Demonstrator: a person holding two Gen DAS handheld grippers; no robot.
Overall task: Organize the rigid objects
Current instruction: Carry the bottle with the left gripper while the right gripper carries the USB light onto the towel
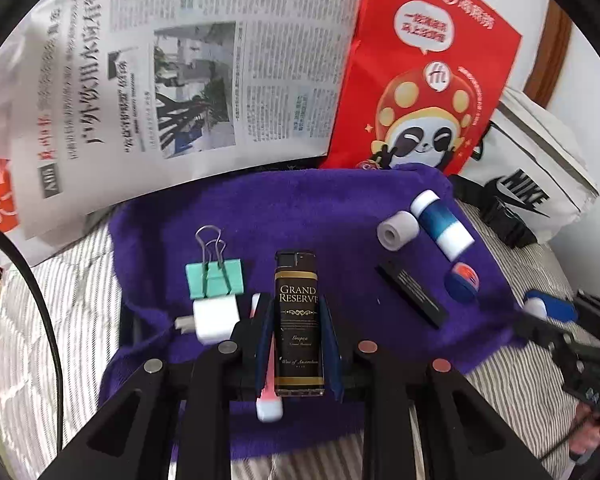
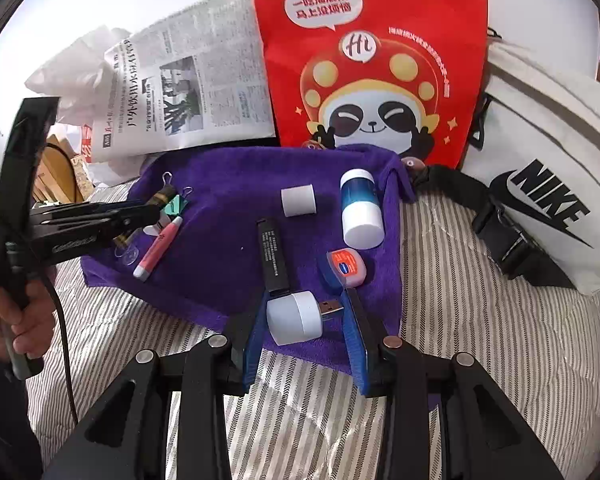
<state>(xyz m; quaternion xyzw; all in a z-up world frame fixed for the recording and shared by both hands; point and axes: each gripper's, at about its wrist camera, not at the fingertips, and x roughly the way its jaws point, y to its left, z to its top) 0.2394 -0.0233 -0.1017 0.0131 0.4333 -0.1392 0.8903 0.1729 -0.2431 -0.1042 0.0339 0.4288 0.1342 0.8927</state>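
- Left gripper point(image 1: 298, 336), lower centre of the left wrist view: clenched on the black lighter point(image 1: 299, 320), labelled "Grand Reserve", with one blue pad along each long side.
- Lighter's long axis: parallel to the fingers, pointing toward the top of the frame, over the purple towel point(image 1: 300, 208) on the striped bed point(image 1: 60, 320).
- Pink pen point(image 1: 269, 376): just beside the lighter's left side, partly hidden by the left finger; contact with it not discernible.
- Right gripper point(image 2: 304, 320), lower centre of the right wrist view: released, jaws wide, straddling the white USB plug lamp point(image 2: 296, 316) at the towel's near edge.
- Lamp's long axis: crosswise to the fingers, metal plug toward the right finger; gaps visible on both sides.
- Judged consequence: closing would pinch the lamp end to end, along its axis.
- Black stick point(image 2: 274, 258): directly beyond the lamp, seemingly touching its upper edge.
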